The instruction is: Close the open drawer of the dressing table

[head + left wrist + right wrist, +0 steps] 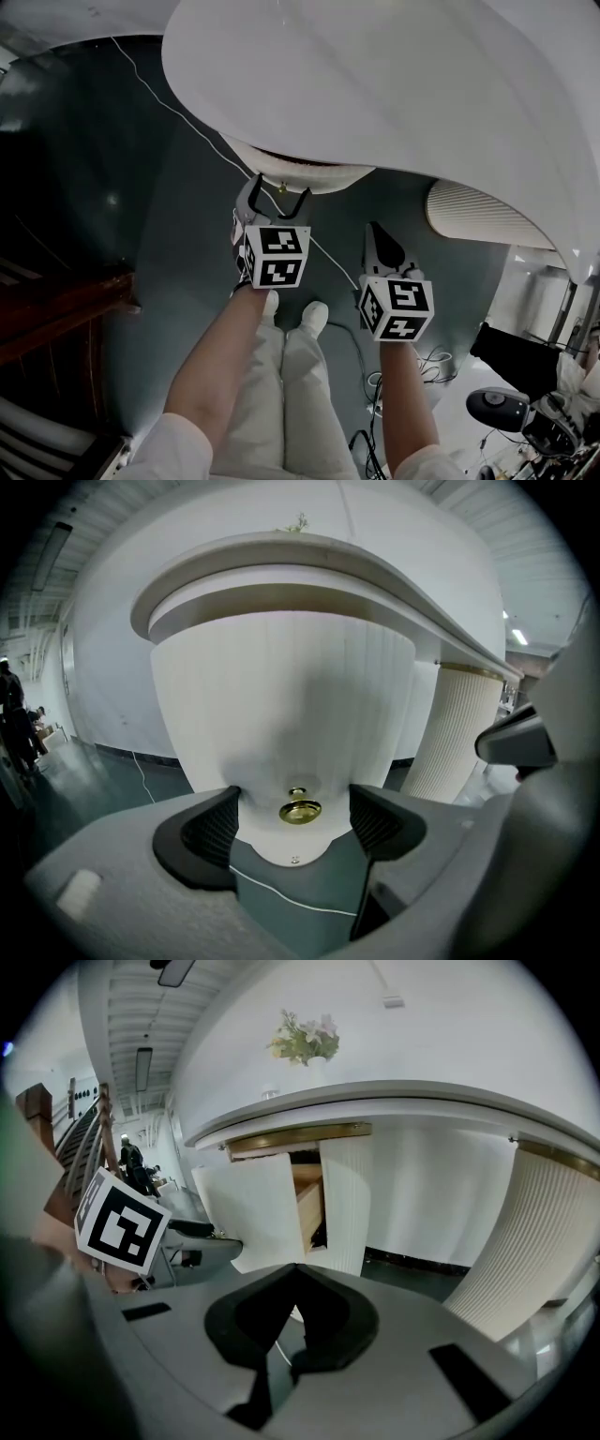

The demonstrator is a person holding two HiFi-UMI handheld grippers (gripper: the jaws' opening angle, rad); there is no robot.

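- Left gripper (295, 819) is spreading its fingers wide, flanking the knob (300, 810) on the open drawer (281, 696) front.
- Right gripper (292, 1321) is hanging nearby, fingers pressed together, empty.

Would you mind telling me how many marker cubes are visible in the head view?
2. One marker cube sits on the left hand-held gripper at the drawer front; the other cube sits on the right hand-held gripper, lower and to its right. None seem hidden.
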